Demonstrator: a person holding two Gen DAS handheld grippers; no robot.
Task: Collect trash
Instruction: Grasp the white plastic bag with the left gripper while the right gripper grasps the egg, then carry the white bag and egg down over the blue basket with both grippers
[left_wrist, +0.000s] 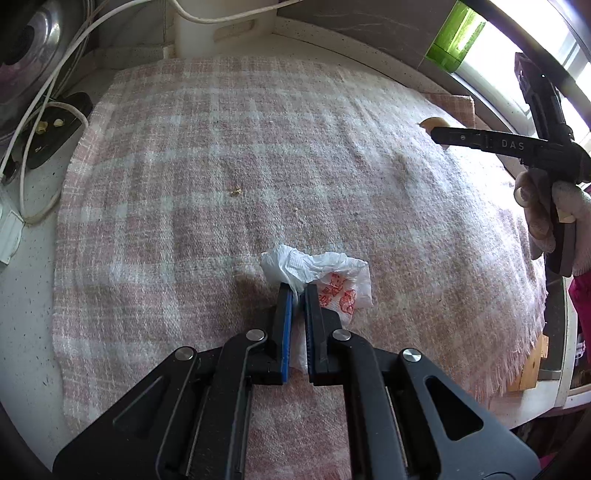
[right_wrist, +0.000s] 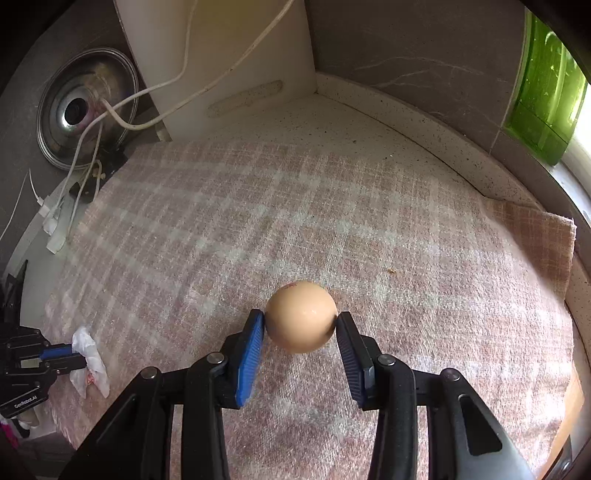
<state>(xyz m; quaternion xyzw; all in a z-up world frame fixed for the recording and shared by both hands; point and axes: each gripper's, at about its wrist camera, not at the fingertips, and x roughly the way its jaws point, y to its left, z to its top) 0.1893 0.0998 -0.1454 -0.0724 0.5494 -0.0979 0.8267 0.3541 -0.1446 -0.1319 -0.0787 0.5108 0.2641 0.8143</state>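
Crinkly plastic bag is bunching, light and limp, between the left gripper jaws, nearly closed; right gripper jaws are pinching a fragile eggshell at its sides

Rough woven pink plaid cloth covers the speckled stone-look counter. Crinkled thin plastic bag; smooth, faintly glossy eggshell; shiny metal lid far left.

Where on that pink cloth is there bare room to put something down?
Most of the checked cloth is bare, from the eggshell back to the corner wall. Only a crumb sits mid-cloth. Crowded: the left edge, with white cables and pot lid.
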